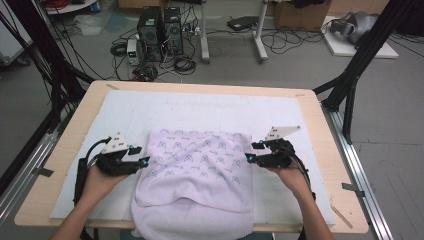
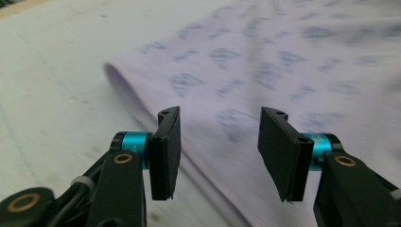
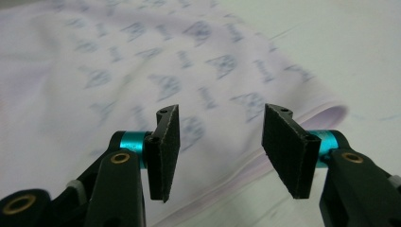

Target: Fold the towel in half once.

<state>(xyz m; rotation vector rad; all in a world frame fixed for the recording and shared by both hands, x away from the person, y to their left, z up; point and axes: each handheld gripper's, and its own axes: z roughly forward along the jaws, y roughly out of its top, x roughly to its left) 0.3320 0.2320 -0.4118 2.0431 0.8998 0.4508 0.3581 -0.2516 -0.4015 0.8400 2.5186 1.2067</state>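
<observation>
A pale lilac cloth (image 1: 195,172) with a faint blue print lies folded on the white mat, its near end hanging over the table's front edge. My left gripper (image 1: 144,161) sits at the cloth's left folded edge (image 2: 142,101), open, with its jaws over the fabric (image 2: 265,71) and nothing held between them. My right gripper (image 1: 248,156) sits at the cloth's right edge (image 3: 302,116), open too, with the printed fabric (image 3: 142,71) showing between its jaws. Each gripper is held in a hand that comes in from the bottom.
A white mat (image 1: 200,107) covers most of the wooden table (image 1: 67,150). Beyond the table's far edge stand computer towers (image 1: 160,32) among cables on the floor. Black frame posts (image 1: 357,65) rise at both sides.
</observation>
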